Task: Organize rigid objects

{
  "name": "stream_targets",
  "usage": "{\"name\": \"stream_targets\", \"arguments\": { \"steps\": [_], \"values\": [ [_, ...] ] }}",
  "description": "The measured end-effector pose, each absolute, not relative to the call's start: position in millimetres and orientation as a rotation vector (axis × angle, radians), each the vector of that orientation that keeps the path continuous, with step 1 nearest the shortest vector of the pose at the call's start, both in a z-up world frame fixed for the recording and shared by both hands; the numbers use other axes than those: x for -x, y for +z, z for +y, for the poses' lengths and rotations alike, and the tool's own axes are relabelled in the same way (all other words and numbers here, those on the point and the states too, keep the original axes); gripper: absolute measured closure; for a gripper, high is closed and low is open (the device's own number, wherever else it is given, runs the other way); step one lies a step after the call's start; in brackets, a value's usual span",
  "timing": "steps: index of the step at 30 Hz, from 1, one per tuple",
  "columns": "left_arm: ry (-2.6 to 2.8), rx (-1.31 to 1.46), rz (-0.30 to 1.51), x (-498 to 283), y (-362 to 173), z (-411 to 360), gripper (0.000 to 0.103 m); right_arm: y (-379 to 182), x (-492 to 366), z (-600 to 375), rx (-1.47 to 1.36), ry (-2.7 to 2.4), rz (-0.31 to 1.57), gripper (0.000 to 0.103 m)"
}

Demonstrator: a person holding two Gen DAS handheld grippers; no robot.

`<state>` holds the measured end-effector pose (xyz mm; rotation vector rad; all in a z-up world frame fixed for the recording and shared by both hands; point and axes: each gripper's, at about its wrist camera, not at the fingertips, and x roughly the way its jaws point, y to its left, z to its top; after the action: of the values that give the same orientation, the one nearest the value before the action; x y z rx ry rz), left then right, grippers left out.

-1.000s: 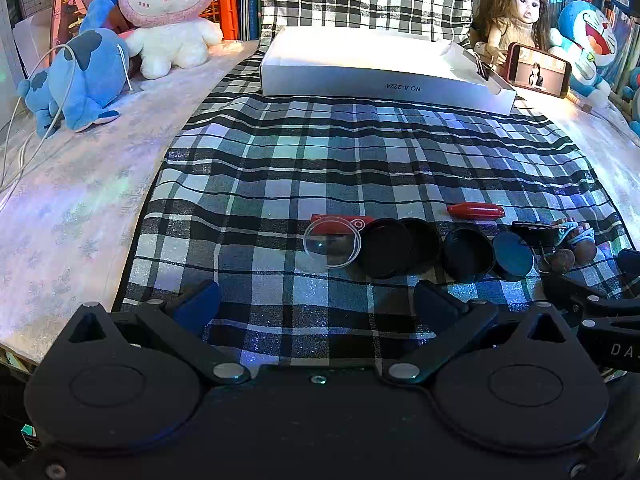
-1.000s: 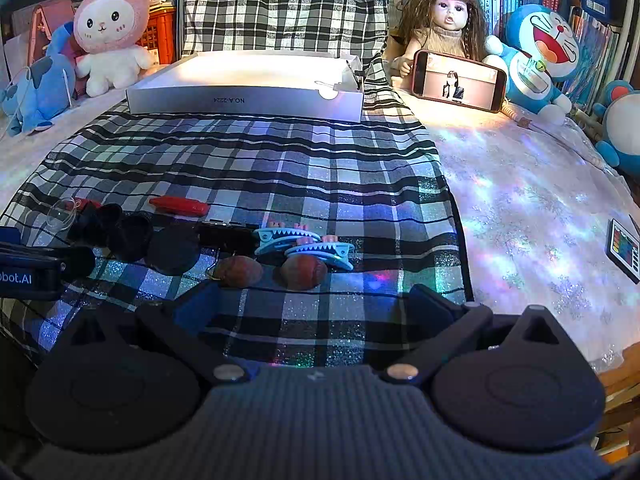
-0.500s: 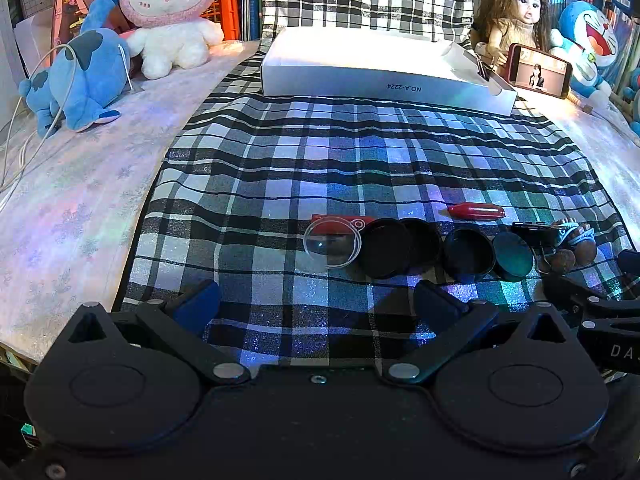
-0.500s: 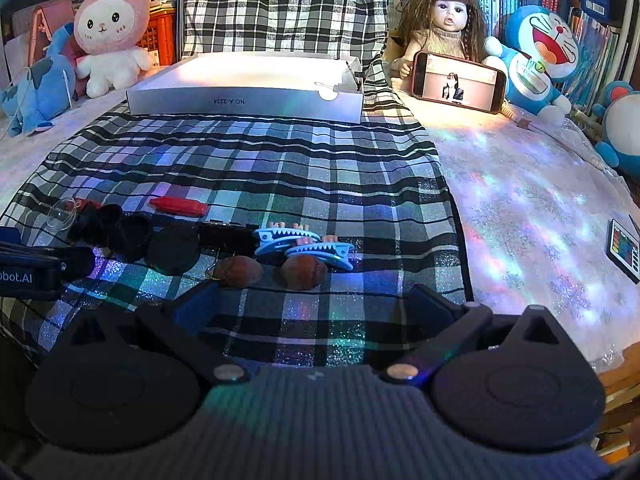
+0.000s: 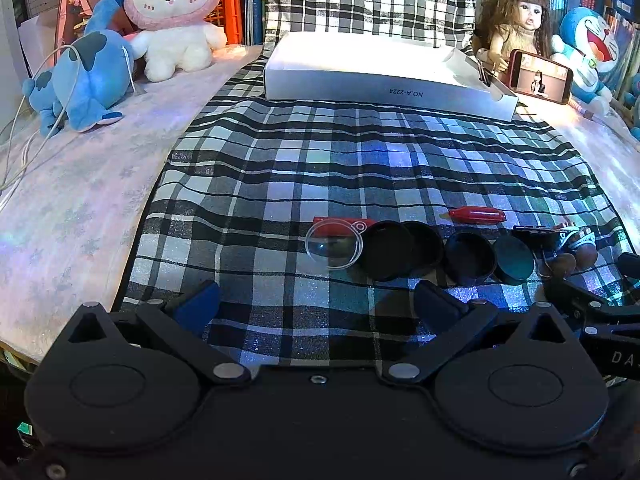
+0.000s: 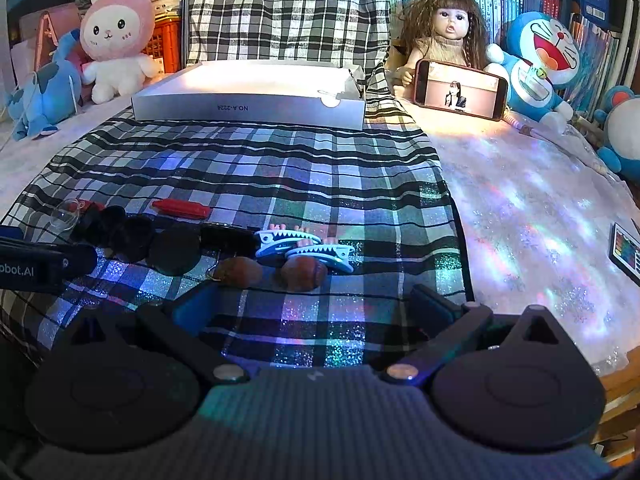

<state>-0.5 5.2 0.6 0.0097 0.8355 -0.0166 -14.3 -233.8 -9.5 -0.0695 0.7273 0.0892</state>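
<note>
A row of small objects lies on the plaid cloth (image 5: 320,168): a clear lens (image 5: 334,243) over a red piece, several black round lids (image 5: 390,250), a red capsule (image 5: 476,214), two brown nuts (image 6: 302,273) and two white-blue shark clips (image 6: 304,248). A white open box (image 5: 384,70) stands at the back. My left gripper (image 5: 316,304) is open and empty, just short of the lens and lids. My right gripper (image 6: 312,304) is open and empty, just short of the nuts and clips.
Plush toys (image 5: 172,12) sit at the back left. A doll (image 6: 444,36), a phone (image 6: 460,89) and a Doraemon plush (image 6: 540,64) stand at the back right. A small remote (image 6: 628,252) lies at the right edge. Books line the back wall.
</note>
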Motion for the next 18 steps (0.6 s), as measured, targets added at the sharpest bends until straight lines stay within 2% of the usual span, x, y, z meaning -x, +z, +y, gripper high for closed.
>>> {"name": "stream_targets", "arguments": {
  "steps": [16, 18],
  "values": [
    [-0.033, -0.022, 0.768, 7.4, -3.8, 5.7, 0.0, -14.7, 20.3, -236.5, 0.057, 0.104, 0.662, 0.0],
    [-0.039, -0.027, 0.763, 8.0, -2.9, 5.8, 0.003, -13.5, 21.2, -237.8, 0.058, 0.111, 0.655, 0.0]
  ]
}}
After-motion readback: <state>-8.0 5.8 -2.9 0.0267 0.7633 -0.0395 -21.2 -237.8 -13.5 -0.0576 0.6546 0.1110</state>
